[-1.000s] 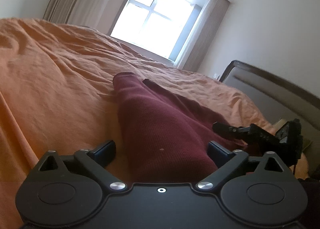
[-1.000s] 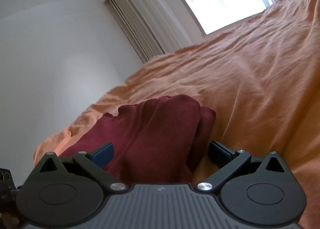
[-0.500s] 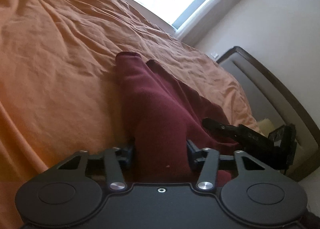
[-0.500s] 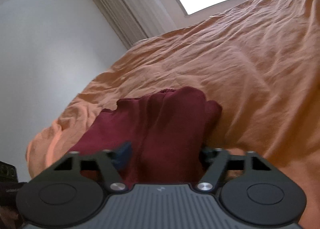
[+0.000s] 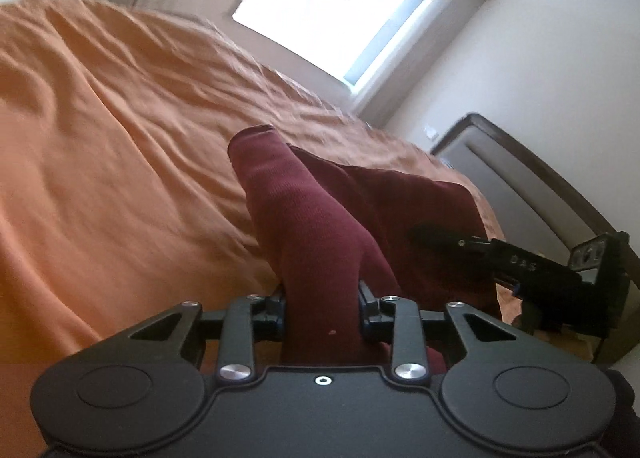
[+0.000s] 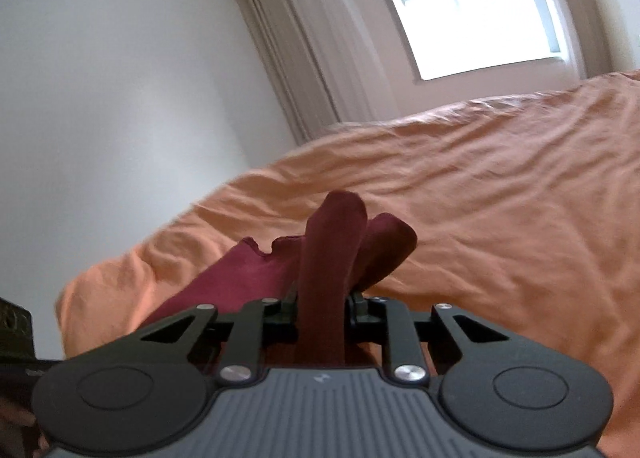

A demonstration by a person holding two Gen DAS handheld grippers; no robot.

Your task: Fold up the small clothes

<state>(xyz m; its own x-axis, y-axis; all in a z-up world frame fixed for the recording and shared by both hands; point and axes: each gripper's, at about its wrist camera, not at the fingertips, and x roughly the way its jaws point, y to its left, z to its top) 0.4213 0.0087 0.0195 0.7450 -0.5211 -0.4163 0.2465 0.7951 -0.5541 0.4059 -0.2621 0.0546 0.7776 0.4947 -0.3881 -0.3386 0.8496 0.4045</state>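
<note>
A dark red ribbed knit garment (image 5: 320,218) lies on the orange bedspread (image 5: 100,158). My left gripper (image 5: 322,304) is shut on its near edge, and the cloth rises in a ridge between the fingers. In the right wrist view my right gripper (image 6: 322,308) is shut on another part of the same dark red garment (image 6: 332,250), which stands up in a narrow fold. The right gripper (image 5: 520,262) also shows as a black tool at the right of the left wrist view, against the cloth. The gripped edges are hidden behind the fingers.
The orange bedspread (image 6: 500,198) fills most of both views, wrinkled. A dark padded headboard (image 5: 540,186) stands at the right in the left wrist view. A bright window (image 6: 480,6) and beige curtains (image 6: 312,38) are at the far wall.
Both grippers went from open to shut on the garment's edge. They have since lifted, pulling the cloth up into ridges; both cameras tilted upward.
</note>
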